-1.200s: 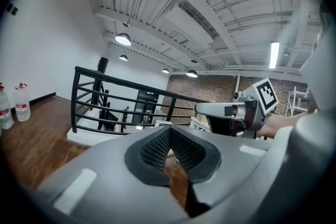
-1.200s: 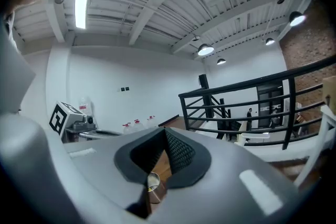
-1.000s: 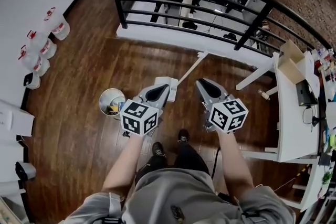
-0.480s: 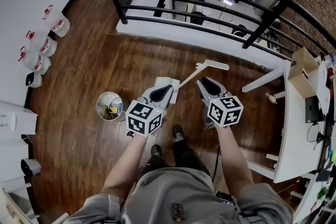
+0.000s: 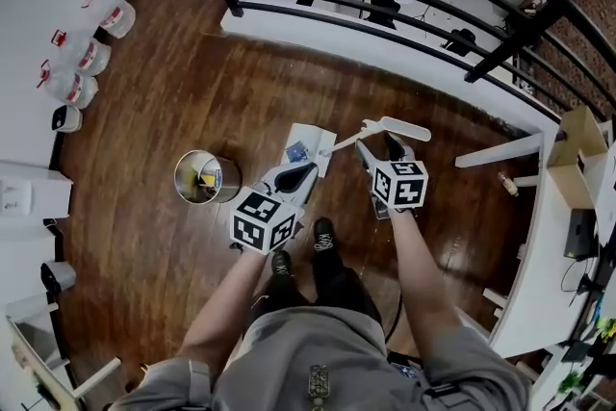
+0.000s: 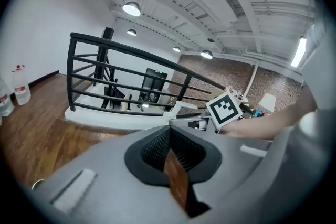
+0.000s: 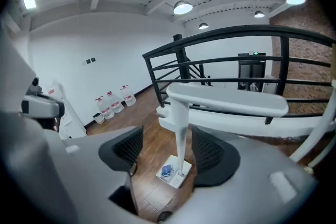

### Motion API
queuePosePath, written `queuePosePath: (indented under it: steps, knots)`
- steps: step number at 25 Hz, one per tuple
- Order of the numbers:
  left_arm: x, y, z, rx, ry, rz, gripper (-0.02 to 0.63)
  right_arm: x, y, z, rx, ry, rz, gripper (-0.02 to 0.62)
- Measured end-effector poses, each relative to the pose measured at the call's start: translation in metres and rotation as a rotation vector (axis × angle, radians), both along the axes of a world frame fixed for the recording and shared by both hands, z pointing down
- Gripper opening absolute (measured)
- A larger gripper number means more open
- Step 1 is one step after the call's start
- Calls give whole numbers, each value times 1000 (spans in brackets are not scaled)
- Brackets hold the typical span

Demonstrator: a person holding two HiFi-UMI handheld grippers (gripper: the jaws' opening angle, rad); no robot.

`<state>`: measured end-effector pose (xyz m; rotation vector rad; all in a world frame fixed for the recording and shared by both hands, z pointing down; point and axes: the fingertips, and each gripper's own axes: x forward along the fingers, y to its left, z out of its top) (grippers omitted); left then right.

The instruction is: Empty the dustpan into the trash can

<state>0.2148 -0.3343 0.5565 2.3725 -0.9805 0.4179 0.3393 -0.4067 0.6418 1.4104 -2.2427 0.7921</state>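
Your right gripper's point(image 7: 168, 139) jaws have just been opening and now stand wide apart. The upright white handle point(image 7: 182, 138) of the dustpan point(image 7: 173, 171) stands between them, with neither pad pressing on it. Your left gripper's point(image 6: 170, 147) jaws are pressed together on nothing. The dustpan sits on the wood floor point(image 5: 144, 111) with a blue scrap point(image 5: 296, 150) in it, and the trash can point(image 5: 200, 178) is near its left. Nothing is emptied yet: grasp, lift and tip all lie ahead.
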Motion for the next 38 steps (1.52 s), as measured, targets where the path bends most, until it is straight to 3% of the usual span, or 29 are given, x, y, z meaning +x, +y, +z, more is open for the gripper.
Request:
queuePosePath:
  steps: [10,14,18,28,38]
  knots:
    - [-9,-17,11,-37,-40,-71,3,-11,-49,31,-2,4,17,282]
    - [-21,-19,15,-42,-50,-106,3,-15,-60,34,5,33,9,201]
    - [-37,-13,18,-54,-61,-154,3,-15,-63,30,28,46,-5,193]
    - [-97,13,18,-59,-121,-281,3,-45,-74,-27,140,72,-124,193]
    - [-148,59,17,-52,-158,-383,3,-86,-62,-110,214,5,-194,193]
